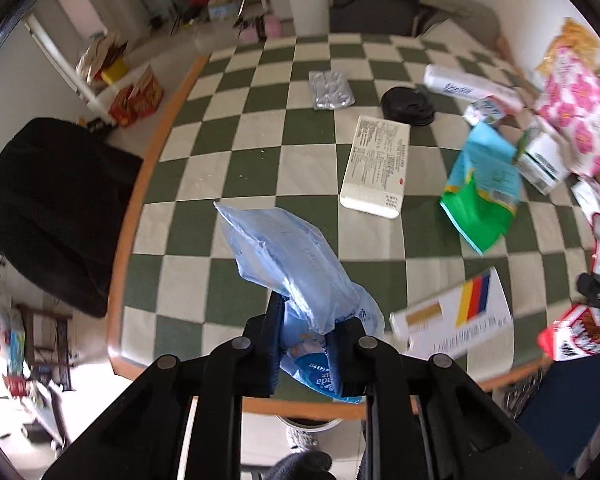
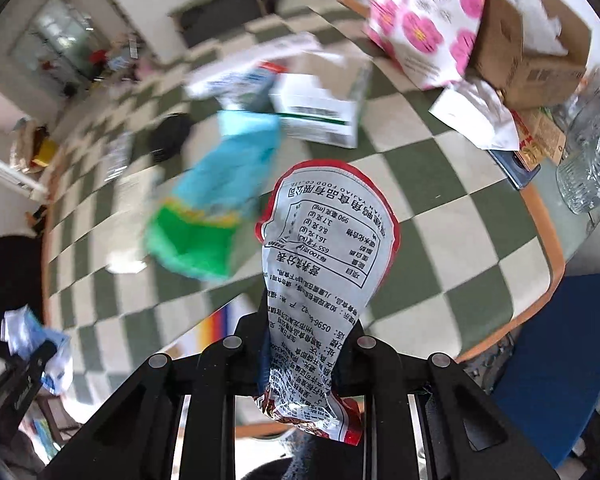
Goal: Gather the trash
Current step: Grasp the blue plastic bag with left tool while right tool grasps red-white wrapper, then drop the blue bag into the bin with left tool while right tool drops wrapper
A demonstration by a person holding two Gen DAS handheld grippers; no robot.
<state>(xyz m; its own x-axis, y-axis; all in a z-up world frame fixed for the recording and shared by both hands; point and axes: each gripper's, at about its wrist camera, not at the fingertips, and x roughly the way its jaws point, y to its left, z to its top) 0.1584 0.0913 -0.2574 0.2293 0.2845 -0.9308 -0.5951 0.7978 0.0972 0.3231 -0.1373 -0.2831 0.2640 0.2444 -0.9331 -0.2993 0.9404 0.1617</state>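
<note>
Two grips | left gripper [image 1: 312, 320] fingers clamped on blue wrapper [image 1: 288, 256] | right gripper [image 2: 302, 332] fingers clamped on "FOOD CO." snack packet [image 2: 324, 248]

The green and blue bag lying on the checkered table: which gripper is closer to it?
Right. The right gripper, holding a red-edged wrapper, is just beside the green and blue bag. The left gripper, holding a blue wrapper, is farther off.

Both grippers point steeply down over the tabletop [image 1: 260, 152]: left gripper [image 1: 314, 344] clamped, right gripper [image 2: 304, 344] clamped.
</note>
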